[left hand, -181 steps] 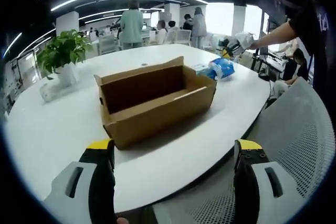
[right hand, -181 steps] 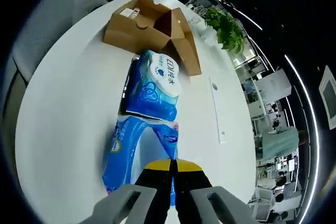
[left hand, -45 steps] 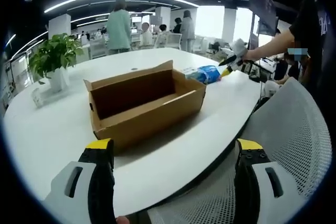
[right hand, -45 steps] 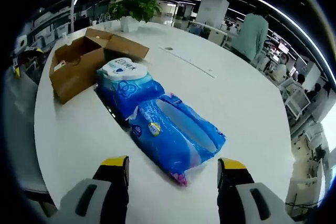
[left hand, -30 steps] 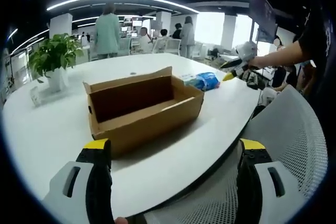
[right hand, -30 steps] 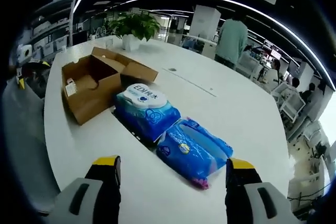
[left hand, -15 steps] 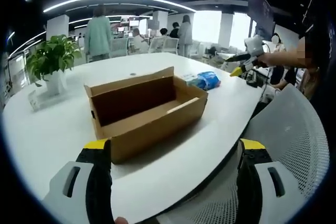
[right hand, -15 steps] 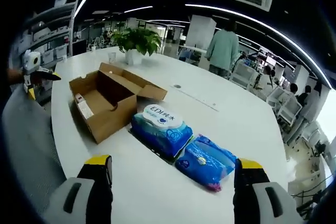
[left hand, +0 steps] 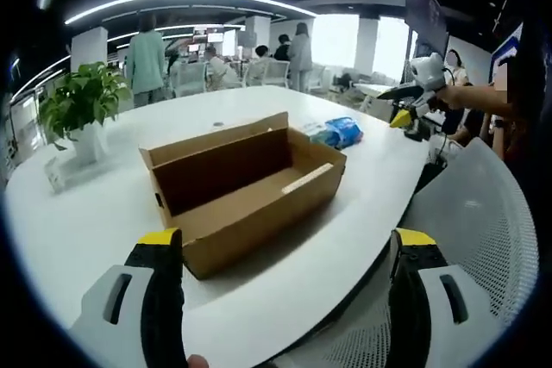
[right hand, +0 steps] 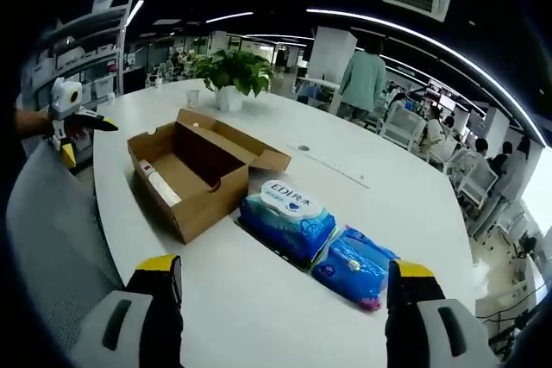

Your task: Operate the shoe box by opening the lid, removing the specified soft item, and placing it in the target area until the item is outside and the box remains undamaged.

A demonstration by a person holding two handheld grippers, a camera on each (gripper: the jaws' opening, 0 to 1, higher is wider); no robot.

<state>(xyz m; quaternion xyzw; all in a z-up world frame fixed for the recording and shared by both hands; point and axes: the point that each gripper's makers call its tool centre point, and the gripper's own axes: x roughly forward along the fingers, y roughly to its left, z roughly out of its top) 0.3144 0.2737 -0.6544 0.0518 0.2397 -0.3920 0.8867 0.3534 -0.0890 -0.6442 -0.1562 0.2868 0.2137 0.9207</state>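
An open-plan office surrounds a round white table. In the left gripper view, the left gripper hangs wide-jawed and empty near the open shoe box, with the right gripper lifted clear beyond. In the right gripper view, the right gripper, spread and empty, has backed off since a second ago; two blue tissue packs lie outside, just beside the box, so removal looks done.
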